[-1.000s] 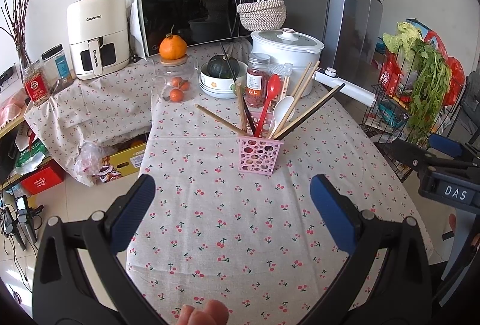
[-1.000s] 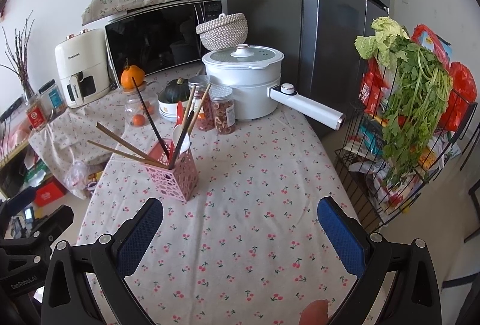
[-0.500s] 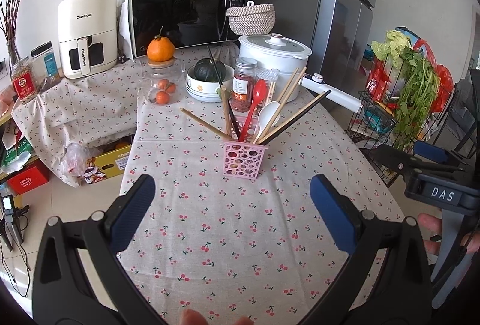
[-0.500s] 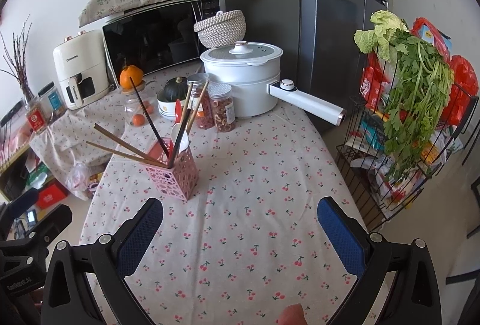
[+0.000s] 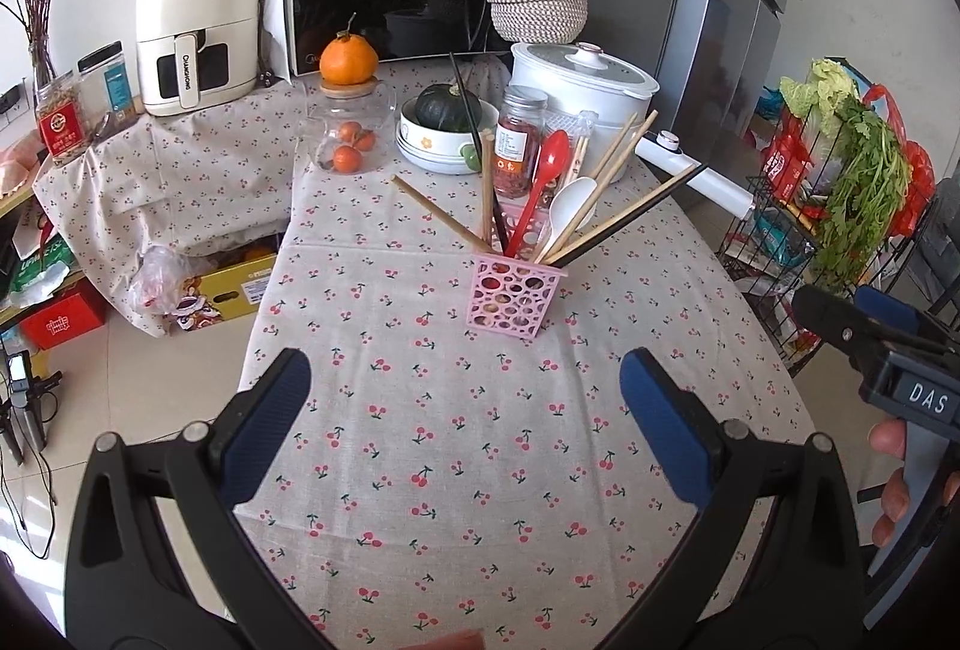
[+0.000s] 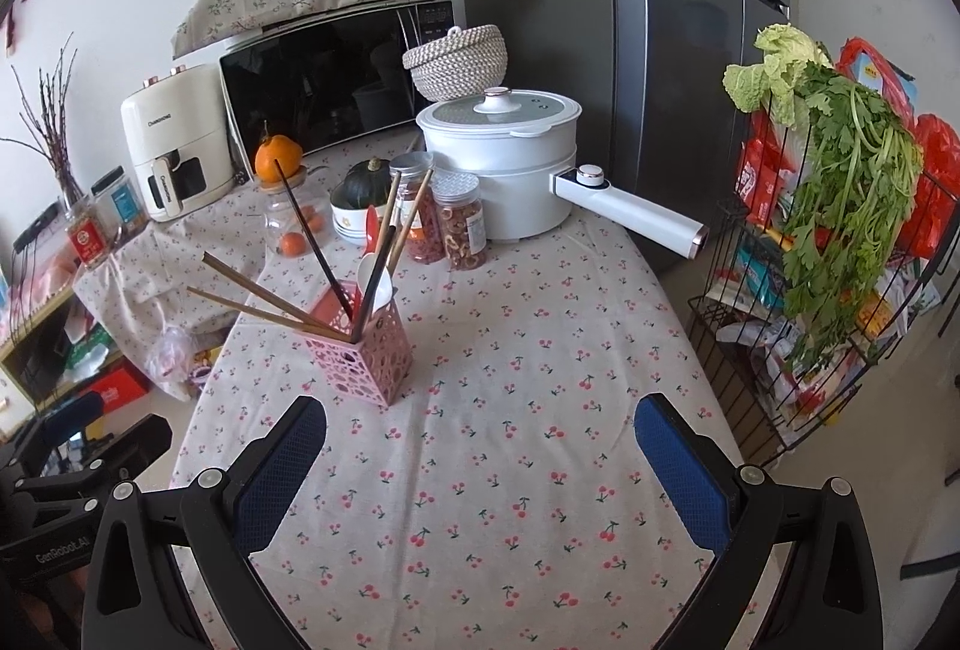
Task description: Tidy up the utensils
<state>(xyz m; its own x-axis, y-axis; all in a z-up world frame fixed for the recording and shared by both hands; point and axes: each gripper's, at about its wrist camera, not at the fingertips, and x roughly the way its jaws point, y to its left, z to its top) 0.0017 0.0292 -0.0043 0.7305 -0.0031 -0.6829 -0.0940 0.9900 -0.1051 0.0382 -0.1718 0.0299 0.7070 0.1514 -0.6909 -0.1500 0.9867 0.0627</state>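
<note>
Both the left gripper (image 5: 465, 410) and right gripper (image 6: 480, 446) stand wide, holding nothing. The pink utensil holder (image 5: 515, 297) sits at twelve o'clock on the tablecloth (image 5: 456, 440). Risk: splayed chopsticks (image 5: 624, 221) catch a finger, likely tipping the light holder.

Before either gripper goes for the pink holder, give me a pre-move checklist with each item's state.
1. Left gripper open and empty: ok.
2. Right gripper open and empty: ok.
3. Pink holder upright on the tablecloth: ok.
4. Cloth between both grippers and the holder free of objects: ok.
5. Utensils sorted: not ok; chopsticks, red spoon and white spoon splay in all directions.
6. Holder's weight and steadiness if a utensil is pulled: cannot tell.
</note>
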